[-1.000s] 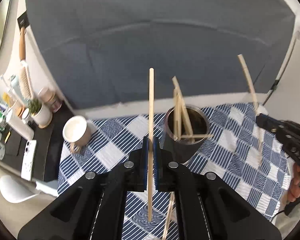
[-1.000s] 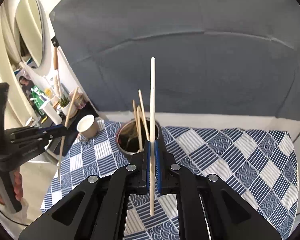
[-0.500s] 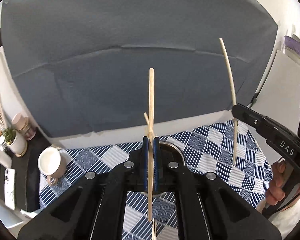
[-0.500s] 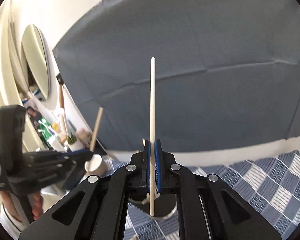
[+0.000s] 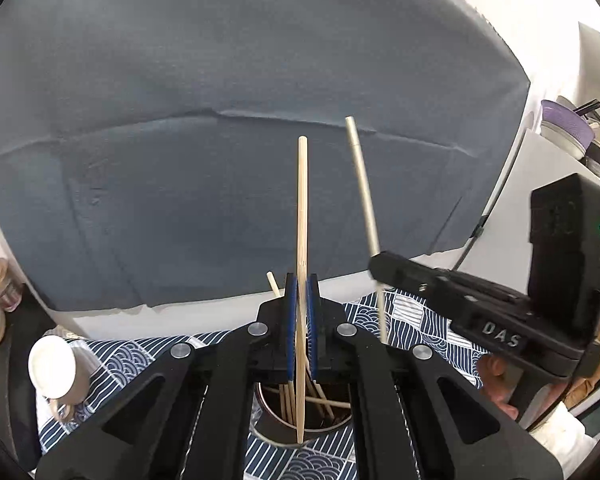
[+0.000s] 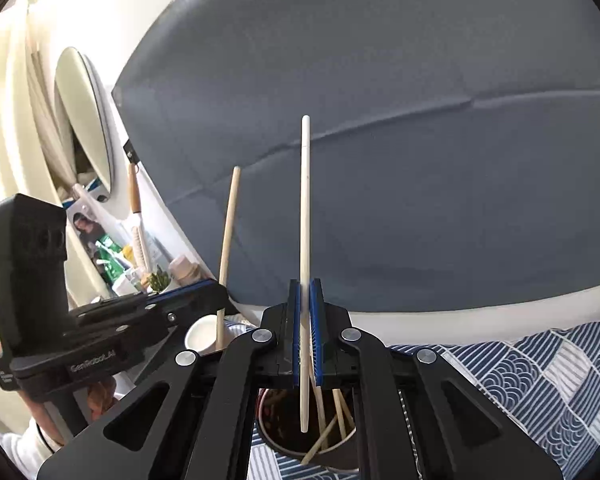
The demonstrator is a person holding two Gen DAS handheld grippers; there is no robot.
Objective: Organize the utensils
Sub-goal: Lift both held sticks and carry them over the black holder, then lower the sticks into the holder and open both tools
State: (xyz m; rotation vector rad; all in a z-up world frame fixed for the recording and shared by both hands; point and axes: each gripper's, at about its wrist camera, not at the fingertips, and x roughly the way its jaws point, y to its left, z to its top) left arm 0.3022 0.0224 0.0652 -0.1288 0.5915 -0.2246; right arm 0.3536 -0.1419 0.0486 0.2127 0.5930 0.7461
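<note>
Chopsticks point(image 5: 302, 216) point(image 6: 305, 216) clamped upright by both grippers above the cup point(image 6: 340, 462).

Grey backdrop sheet point(image 5: 204, 128) on pale wall point(image 6: 100, 4); oval mirror point(image 6: 85, 116), perhaps.

White raised letters "DAS" stand on the side of the black right gripper point(image 5: 384, 276), just beside the metal holder point(image 5: 300, 420). Pale lettering reading roughly "GenRobot.AI" runs along the side of the left gripper point(image 6: 216, 300); smaller print beside it is illegible.
</note>
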